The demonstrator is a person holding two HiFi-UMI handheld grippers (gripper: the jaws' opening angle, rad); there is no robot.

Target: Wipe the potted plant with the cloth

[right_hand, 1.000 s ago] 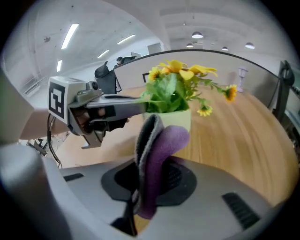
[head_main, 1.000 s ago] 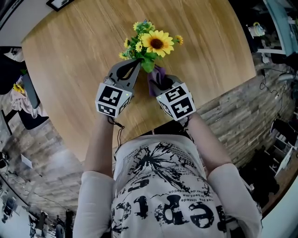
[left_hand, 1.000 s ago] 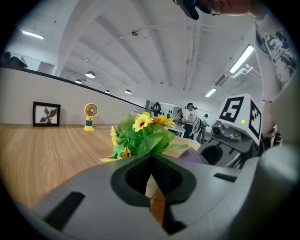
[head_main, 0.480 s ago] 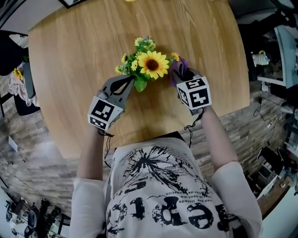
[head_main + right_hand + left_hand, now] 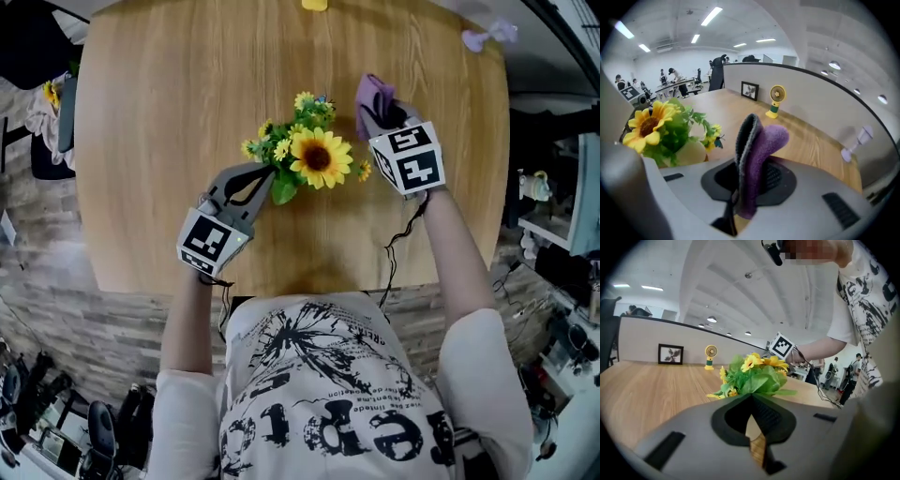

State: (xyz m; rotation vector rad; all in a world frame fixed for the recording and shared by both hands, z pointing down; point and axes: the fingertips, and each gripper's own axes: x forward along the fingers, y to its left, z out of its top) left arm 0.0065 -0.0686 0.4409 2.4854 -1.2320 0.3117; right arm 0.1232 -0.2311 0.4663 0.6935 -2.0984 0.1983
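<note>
1. Nearest the person, the left gripper (image 5: 268, 174) lies low over the wooden worktop (image 5: 159, 112). Its jaws are pressed together with nothing visible between the pads. The tip sits right at the green leaves, apparently to steady the plant. Whether a leaf is nipped cannot be told.

2. Between the two grippers, near the middle of the round worktop, stands the potted plant (image 5: 314, 155). It has one broad sunflower, a scatter of small yellow blooms and glossy leaves that look artificial. All of it rises from a smooth, rounded cream pot (image 5: 691, 153).

3. Just beyond the blooms, the right gripper (image 5: 386, 117) has its jaws clamped on the purple cloth (image 5: 372, 92). The cloth is fleecy and folded with a grey edge, and it stands up out of the grip so that a soft free fold faces outward. It hangs beside the flowers without touching them, so no wiping stroke appears to be landing at this moment.

4. Farthest off, along the matte, fine-grained far edge, stand a small yellow desk fan (image 5: 777, 104), a dark picture frame (image 5: 750, 90) and a pale lilac object (image 5: 860, 140).
</note>
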